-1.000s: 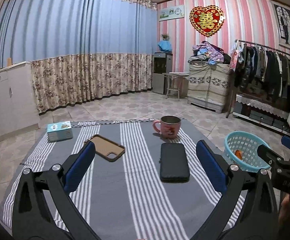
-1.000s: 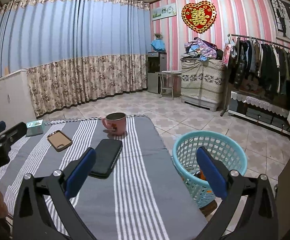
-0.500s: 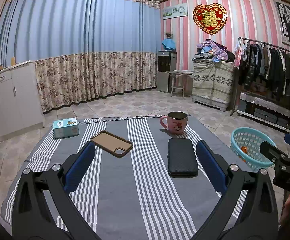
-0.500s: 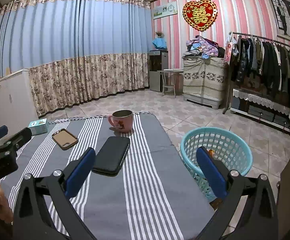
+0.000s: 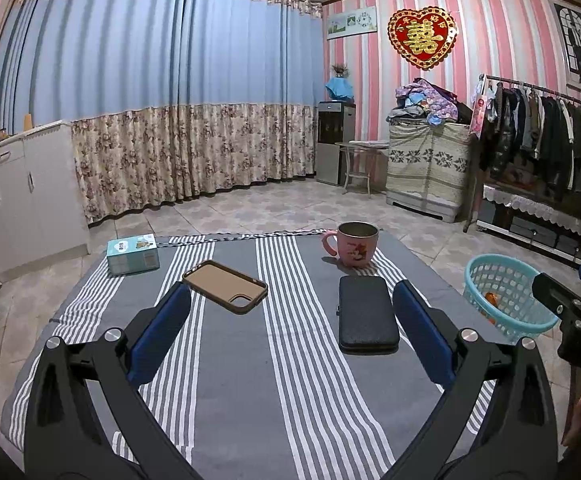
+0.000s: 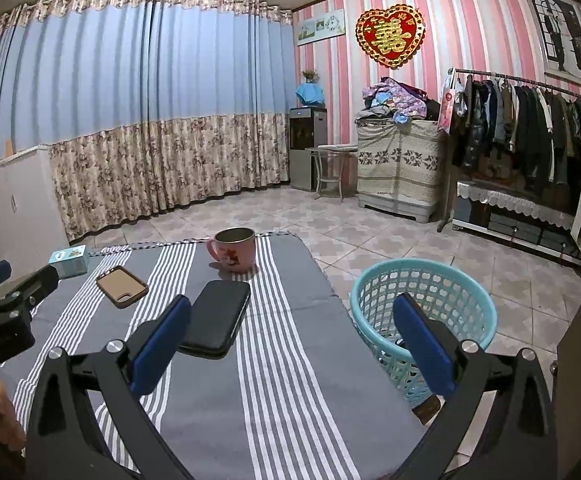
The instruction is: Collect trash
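Scene: We hold two grippers low over a grey striped tabletop (image 5: 290, 380), a teal basket (image 6: 422, 280) standing on the floor just off its right edge.

Left gripper (image 5: 290, 332): jaws spread wide, nothing between them, poised above bare cloth near the tabletop's front.

Right gripper (image 6: 290, 332): jaws equally wide and empty, straddling the tabletop's right edge, with the basket's near rim behind the right jaw.

Task's thing: we see no loose scrap on the cloth. The only trash we can make out is a small orange piece (image 5: 492, 298) already lying in the basket, seen from the left wrist; from the right wrist it is hidden.

Key relation: the basket lies right of and below the tabletop, touching neither gripper. Our right hand is clearly the nearer; the left sits well apart from it.

Orientation: the orange piece is too small to give a long axis or a heading.

What remains on the cloth: a black case (image 5: 368, 312) with its long axis running away from us, just inside the left gripper's right jaw; a brown phone cover (image 5: 226, 286) lying diagonally; a pink mug (image 5: 356, 242), handle to the left; a teal box (image 5: 132, 254). We judge none of these to be trash.

Stage: collection looks close to finished.
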`<action>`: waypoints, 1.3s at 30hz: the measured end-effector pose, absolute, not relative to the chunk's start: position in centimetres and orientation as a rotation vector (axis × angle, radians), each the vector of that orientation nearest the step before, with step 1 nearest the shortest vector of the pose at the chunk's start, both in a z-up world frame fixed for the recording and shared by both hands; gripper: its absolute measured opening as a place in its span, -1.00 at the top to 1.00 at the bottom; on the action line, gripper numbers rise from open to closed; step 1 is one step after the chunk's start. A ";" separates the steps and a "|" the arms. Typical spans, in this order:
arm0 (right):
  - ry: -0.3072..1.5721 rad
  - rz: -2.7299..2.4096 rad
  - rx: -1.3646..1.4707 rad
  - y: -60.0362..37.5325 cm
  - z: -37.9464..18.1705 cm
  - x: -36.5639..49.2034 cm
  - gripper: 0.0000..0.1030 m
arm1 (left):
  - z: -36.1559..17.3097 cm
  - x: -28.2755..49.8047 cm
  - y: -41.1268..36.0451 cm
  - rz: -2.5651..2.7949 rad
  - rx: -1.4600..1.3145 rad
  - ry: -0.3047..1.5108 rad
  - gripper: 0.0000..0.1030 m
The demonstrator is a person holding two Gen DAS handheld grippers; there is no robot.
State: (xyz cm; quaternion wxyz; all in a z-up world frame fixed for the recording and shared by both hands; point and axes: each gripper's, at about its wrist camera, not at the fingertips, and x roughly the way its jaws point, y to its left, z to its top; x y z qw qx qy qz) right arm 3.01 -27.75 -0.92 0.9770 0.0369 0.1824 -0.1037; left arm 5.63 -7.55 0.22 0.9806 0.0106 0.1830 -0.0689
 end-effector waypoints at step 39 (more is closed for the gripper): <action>0.356 -0.215 0.045 -26.8 -0.9 2.9 -0.91 | 0.5 5.1 -7.9 -0.138 0.044 0.339 -0.89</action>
